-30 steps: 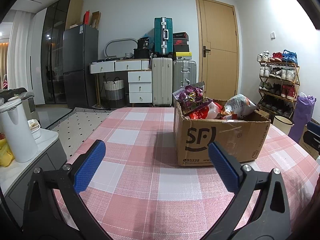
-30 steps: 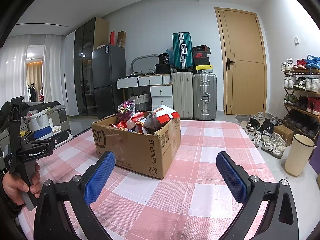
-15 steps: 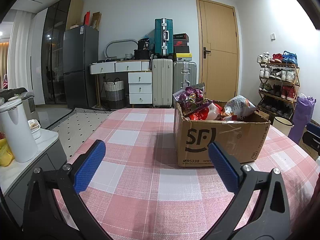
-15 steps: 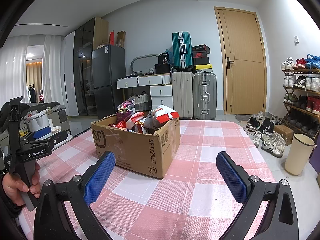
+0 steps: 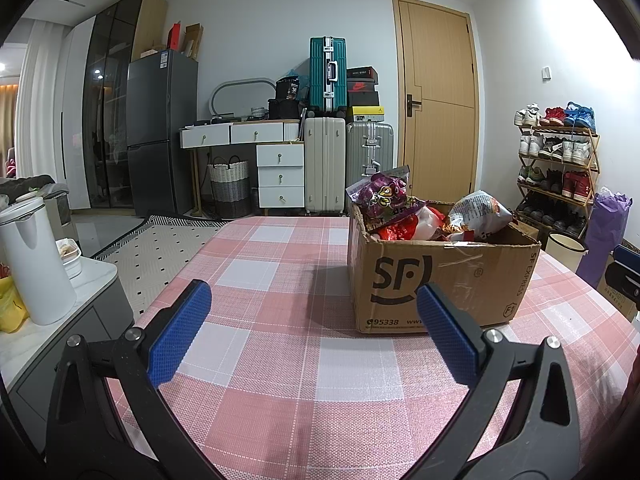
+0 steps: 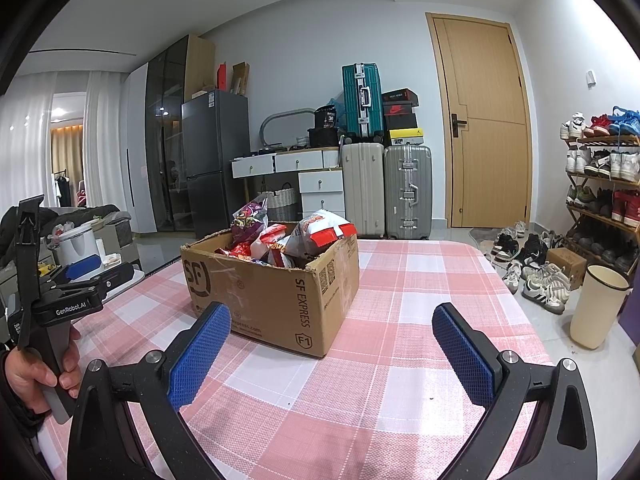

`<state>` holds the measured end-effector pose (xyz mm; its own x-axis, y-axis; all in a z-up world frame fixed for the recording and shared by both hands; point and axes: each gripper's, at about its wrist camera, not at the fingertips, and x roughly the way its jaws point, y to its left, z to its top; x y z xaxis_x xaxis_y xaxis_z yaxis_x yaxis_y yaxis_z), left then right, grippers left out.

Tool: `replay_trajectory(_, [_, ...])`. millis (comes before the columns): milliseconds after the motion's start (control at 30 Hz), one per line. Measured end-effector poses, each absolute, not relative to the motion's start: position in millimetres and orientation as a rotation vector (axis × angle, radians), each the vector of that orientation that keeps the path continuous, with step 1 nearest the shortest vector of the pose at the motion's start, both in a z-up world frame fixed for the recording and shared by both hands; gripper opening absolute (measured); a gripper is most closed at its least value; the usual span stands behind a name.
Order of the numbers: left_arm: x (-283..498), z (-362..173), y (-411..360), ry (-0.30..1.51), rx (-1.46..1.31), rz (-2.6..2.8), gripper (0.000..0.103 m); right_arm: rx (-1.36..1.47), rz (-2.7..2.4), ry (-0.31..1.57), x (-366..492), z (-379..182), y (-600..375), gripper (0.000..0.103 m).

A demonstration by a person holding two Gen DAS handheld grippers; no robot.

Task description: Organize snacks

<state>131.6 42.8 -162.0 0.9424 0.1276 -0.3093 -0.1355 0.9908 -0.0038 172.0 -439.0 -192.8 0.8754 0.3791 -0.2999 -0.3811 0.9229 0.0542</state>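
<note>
Battered cardboard box [image 6: 276, 280] brims with snack bags [image 6: 316, 236] (perhaps crisps).

No displacement was recorded: neither gripper moved, and the cardboard box [image 5: 440, 280] of snacks kept its position throughout.

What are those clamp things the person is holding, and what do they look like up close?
They are two matching hand-held grippers. The right gripper and the left gripper each have black, curved plastic arms with silver bolts, ending in blue pads with a bumpy, knurled texture. Seen from the right wrist camera, the left one has a grey handle and white "GenRobot.AI" lettering on its black body. A dark sleeve covers the wrist.
</note>
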Motion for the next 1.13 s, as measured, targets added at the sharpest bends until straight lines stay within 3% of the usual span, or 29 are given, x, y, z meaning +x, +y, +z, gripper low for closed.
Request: replay_trajectory(1133, [130.4, -162.8, 44.3, 0.312, -0.035, 0.153, 0.103, -0.005, 0.396, 0.312, 171.5, -192.2, -439.7, 0.103])
